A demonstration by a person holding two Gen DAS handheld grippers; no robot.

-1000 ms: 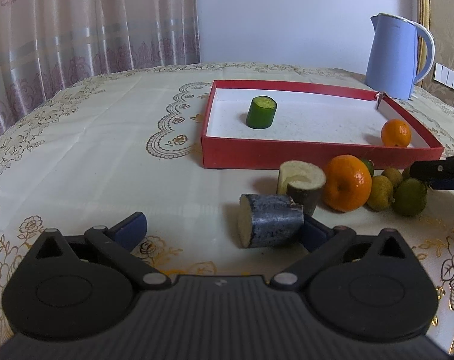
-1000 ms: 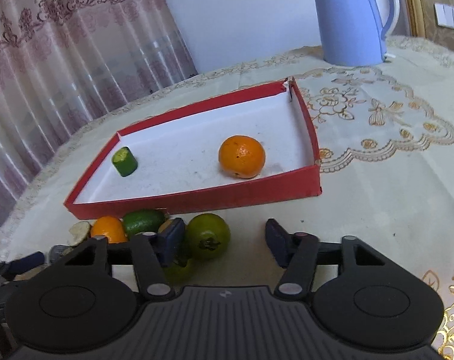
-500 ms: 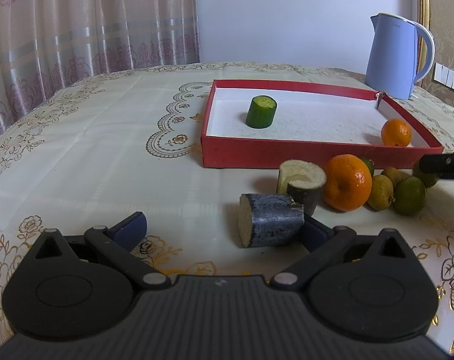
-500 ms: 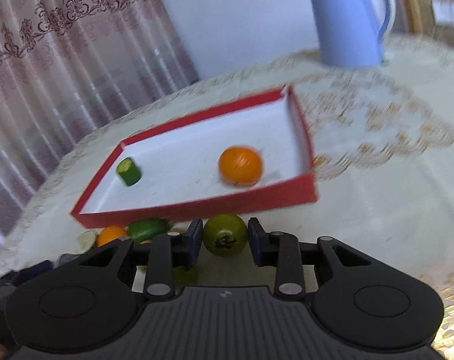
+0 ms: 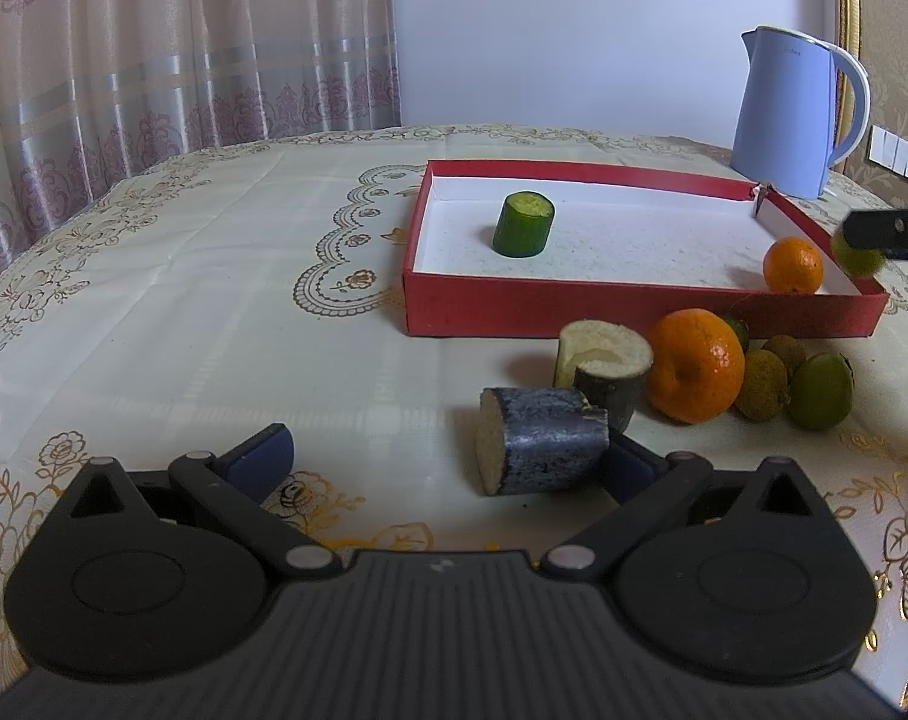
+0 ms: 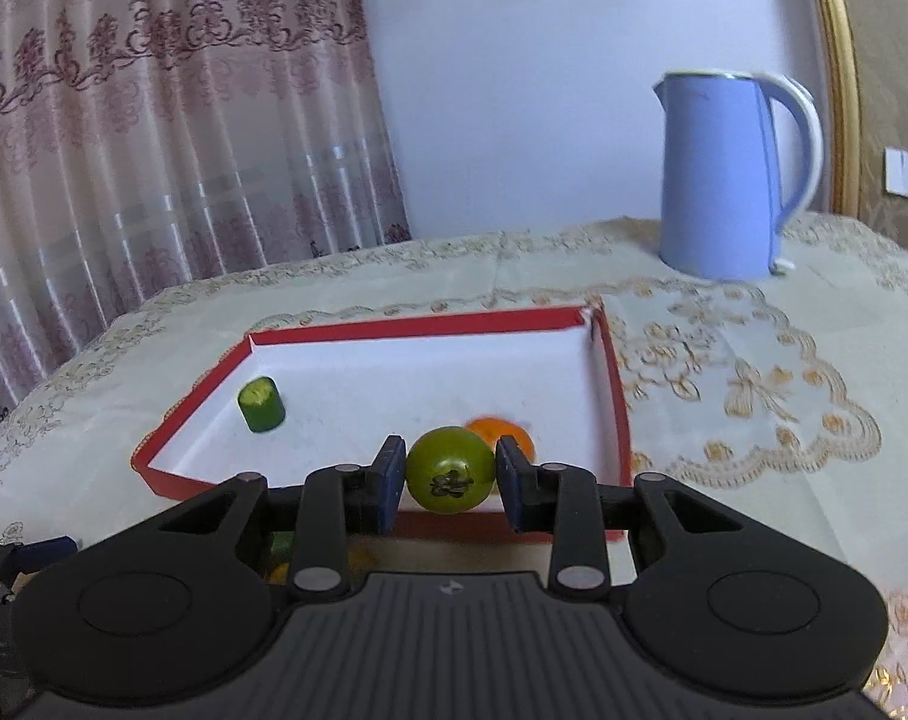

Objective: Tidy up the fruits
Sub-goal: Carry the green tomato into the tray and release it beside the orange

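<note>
My right gripper [image 6: 450, 480] is shut on a round green fruit [image 6: 450, 469], held in the air at the near wall of the red tray [image 6: 201, 396]. From the left wrist view that same green fruit [image 5: 859, 258] hangs over the tray's right corner [image 5: 874, 300]. Inside the tray lie a cucumber piece [image 6: 261, 404] and a small orange [image 6: 517, 433], half hidden behind the held fruit. My left gripper [image 5: 447, 459] stands open low over the table, its right finger beside a dark sugarcane piece [image 5: 541, 450]. A second cane piece [image 5: 604, 366], a large orange [image 5: 697, 375] and small green fruits [image 5: 820, 391] lie in front of the tray.
A blue kettle [image 6: 733, 180] stands behind the tray at the back right. An embroidered cloth [image 5: 183, 312] covers the table, with a pink curtain [image 5: 153, 60] behind at the left.
My right gripper closed on the green fruit on the table and lifted it up to the tray's near edge. The left gripper stayed still.
</note>
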